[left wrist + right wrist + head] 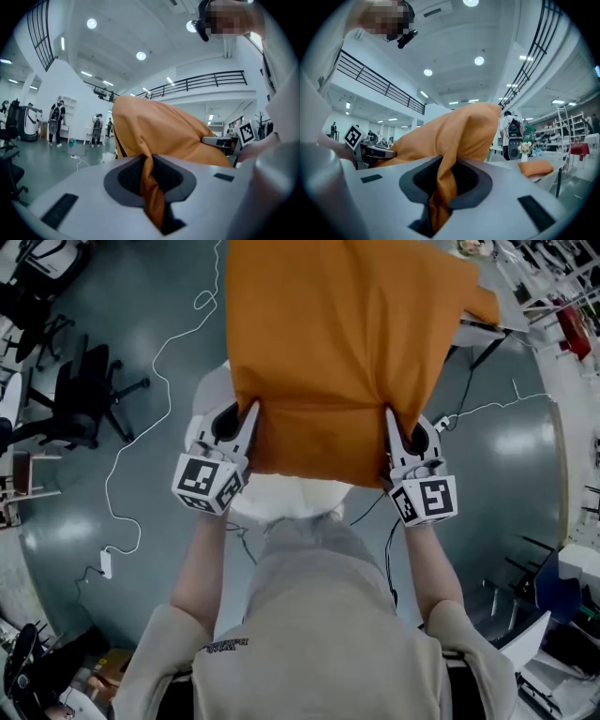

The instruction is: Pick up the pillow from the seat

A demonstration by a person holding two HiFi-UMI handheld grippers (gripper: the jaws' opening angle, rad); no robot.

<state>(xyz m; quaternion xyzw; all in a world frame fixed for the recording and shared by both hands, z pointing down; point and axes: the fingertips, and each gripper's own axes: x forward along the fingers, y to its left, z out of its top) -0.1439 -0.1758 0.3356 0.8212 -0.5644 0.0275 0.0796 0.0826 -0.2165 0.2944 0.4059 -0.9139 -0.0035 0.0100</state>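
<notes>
Grips pillow point(342, 343) over seat point(281, 501): left gripper point(253, 411) at 7 o'clock, right gripper point(389, 416) at 5 o'clock, jaws nearly closed, pinching orange fabric.

pillow point(337, 352): orange | floor point(56, 512): grey-blue, perhaps | shirt point(319, 634): beige | chair point(84, 395): black
</notes>
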